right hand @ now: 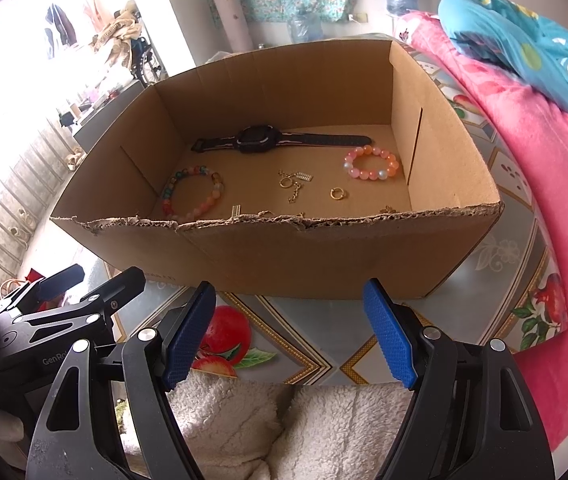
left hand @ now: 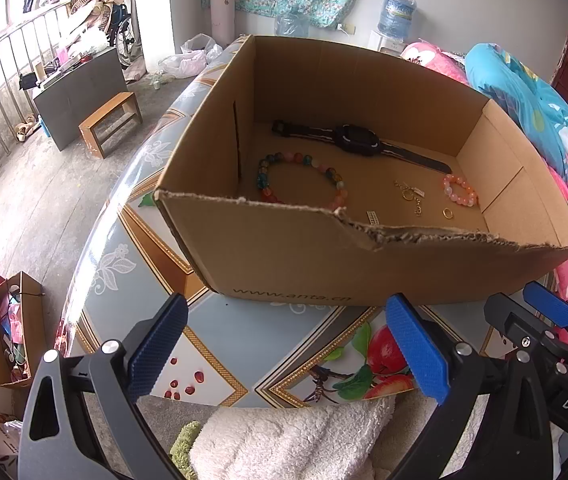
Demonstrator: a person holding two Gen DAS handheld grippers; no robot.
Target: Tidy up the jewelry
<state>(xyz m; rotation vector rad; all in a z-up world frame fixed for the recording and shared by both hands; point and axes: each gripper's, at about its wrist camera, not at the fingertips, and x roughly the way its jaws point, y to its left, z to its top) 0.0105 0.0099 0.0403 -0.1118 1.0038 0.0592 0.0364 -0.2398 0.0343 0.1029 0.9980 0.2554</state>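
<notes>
An open cardboard box (left hand: 324,276) (right hand: 324,256) stands on the patterned table. Inside lie a black watch (left hand: 358,144) (right hand: 259,139), a multicoloured bead bracelet (left hand: 267,168) (right hand: 213,198), a pink-orange bead bracelet (left hand: 460,190) (right hand: 372,163), a gold chain with a tag (left hand: 410,194) (right hand: 294,184) and a gold ring (left hand: 448,213) (right hand: 338,193). My left gripper (left hand: 284,344) is open and empty, in front of the box's near wall. My right gripper (right hand: 290,332) is open and empty, also in front of the box, and shows at the right of the left wrist view (left hand: 540,320).
A white fluffy cloth (left hand: 296,436) (right hand: 284,432) lies below both grippers at the table's near edge. Pink and blue bedding (right hand: 544,120) is piled to the right of the box. On the floor to the left are a wooden stool (left hand: 109,122) and an open carton (left hand: 13,332).
</notes>
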